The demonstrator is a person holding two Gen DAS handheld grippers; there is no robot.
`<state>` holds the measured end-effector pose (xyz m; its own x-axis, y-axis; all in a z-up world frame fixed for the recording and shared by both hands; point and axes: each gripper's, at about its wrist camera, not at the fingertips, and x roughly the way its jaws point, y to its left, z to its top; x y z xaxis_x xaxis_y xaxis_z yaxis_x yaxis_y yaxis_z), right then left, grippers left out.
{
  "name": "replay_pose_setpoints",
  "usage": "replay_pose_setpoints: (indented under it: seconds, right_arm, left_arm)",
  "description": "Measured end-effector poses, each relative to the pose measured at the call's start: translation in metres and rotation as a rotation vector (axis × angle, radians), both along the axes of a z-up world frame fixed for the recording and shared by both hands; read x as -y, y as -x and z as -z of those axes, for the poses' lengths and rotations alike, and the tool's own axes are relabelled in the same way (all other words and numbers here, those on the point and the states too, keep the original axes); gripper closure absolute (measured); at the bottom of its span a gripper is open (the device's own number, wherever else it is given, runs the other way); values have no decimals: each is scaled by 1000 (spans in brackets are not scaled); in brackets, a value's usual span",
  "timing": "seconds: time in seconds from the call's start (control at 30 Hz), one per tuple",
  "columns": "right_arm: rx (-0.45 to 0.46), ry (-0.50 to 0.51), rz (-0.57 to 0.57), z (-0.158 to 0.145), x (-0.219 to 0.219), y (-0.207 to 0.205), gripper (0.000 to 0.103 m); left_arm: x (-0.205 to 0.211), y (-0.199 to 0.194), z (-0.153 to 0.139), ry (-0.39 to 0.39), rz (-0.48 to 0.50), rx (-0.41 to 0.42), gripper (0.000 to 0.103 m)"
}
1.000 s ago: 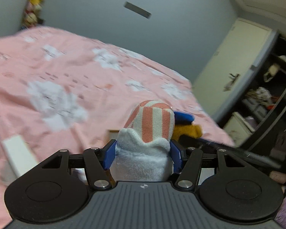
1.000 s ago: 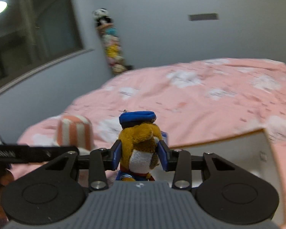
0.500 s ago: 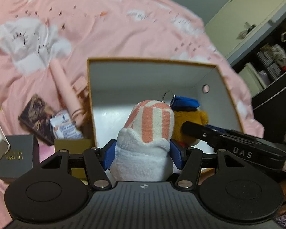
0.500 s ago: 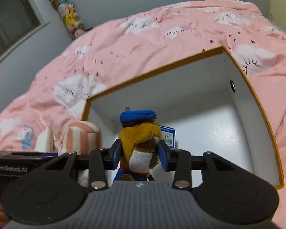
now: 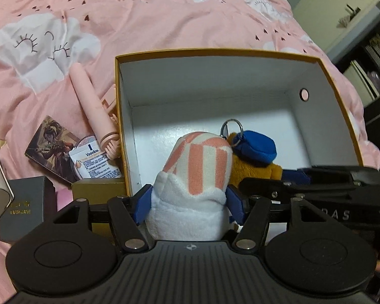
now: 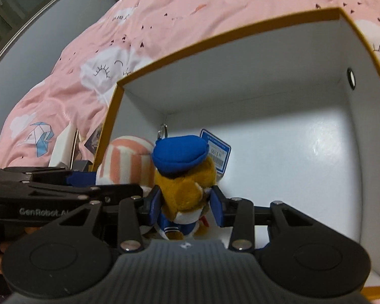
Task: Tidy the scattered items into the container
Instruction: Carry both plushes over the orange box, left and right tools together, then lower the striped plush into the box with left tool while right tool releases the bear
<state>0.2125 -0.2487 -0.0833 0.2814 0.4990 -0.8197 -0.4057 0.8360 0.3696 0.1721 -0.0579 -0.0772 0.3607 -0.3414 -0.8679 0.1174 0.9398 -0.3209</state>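
The left hand-held gripper (image 5: 190,202) is clamped on a striped plush toy (image 5: 197,172); the right hand-held gripper (image 6: 186,204) grips a bear keychain plush (image 6: 185,177). Both hang inside the open box (image 5: 215,81) on the bed (image 5: 164,12). Placing step: next, lower and release.

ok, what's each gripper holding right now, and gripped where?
Left gripper: striped plush toy, clamped at its white lower body. Right gripper: bear keychain, clamped across its body, below the head.
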Motion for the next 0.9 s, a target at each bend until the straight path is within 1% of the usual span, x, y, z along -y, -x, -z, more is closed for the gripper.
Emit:
replay_pose_setpoints:
  seconds: [0.1,0.2,0.3,0.4,0.47,0.53,0.57,0.6,0.67,0.7,0.8,0.9]
  right_arm:
    - [6,8,-5,-5,-1,3,59]
    - [9,37,-31,-19,0,1,59]
    - [-8,92,-94,-37,1,-4,59]
    - [-27,166,-142,-47,-6,-14,59]
    - [-35,208,-177,-46,-16,-18,59]
    - [-47,243,-201,-36,-25,-20,59]
    - [-58,252,-210,-30,-29,-21,59]
    - [-68,254,-209,-24,-32,-21,59]
    - [-89,230,-201,-15,-32,-22,58]
    - [-94,212,-195,-13,-32,-22,57]
    - [-94,186,-171,-9,-31,-23,55]
    - [-93,146,-118,-4,-27,-26,52]
  left_arm:
    - [0,1,0,-3,20,10,29]
    - [0,1,0,-4,20,9,30]
    - [0,1,0,-3,22,8,30]
    - [2,1,1,2,29,13,30]
    - [3,2,1,2,32,20,30]
    - [2,3,1,2,35,27,30]
    - [2,3,1,-3,38,30,34]
    - [1,4,1,-12,43,33,36]
    - [-2,5,1,-18,39,47,35]
    - [-4,6,0,-15,39,52,33]
    - [-8,6,0,10,38,49,33]
    - [-8,6,0,23,43,64,33]
